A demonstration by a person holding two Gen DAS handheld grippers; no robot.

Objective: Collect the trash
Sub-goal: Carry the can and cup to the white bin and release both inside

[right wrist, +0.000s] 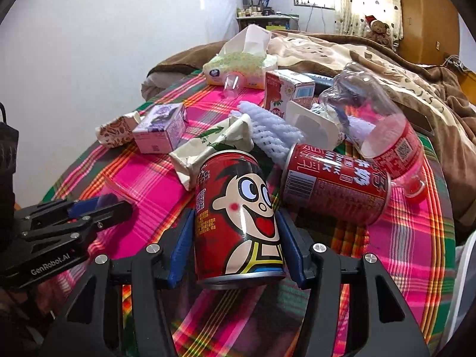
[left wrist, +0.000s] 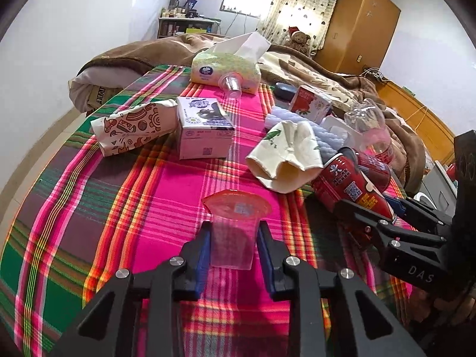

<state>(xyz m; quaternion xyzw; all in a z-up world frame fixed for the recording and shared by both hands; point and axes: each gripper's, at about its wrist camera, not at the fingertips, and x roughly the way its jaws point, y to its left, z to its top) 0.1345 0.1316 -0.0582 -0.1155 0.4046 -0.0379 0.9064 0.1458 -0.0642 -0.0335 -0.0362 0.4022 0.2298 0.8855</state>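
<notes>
My left gripper (left wrist: 233, 232) is shut on a clear plastic cup (left wrist: 233, 232) with a torn foil lid, held above the pink plaid cloth (left wrist: 166, 196). My right gripper (right wrist: 236, 223) is shut on an upright red cartoon can (right wrist: 238, 220); it also shows in the left wrist view (left wrist: 351, 187). A second red can (right wrist: 336, 184) lies on its side just right of it. A crushed clear bottle (right wrist: 377, 119), a crumpled paper cup (right wrist: 214, 145), white foam netting (right wrist: 267, 131), two small cartons (right wrist: 160, 131) (right wrist: 285, 92) and a paper bag (left wrist: 131, 128) lie scattered beyond.
A tissue pack (left wrist: 226, 68) and a small clear cup (left wrist: 232, 84) sit at the far edge of the cloth. A brown blanket (left wrist: 342, 80) and teddy bear (left wrist: 299, 40) lie behind. A wooden wardrobe (left wrist: 357, 26) stands at the back right.
</notes>
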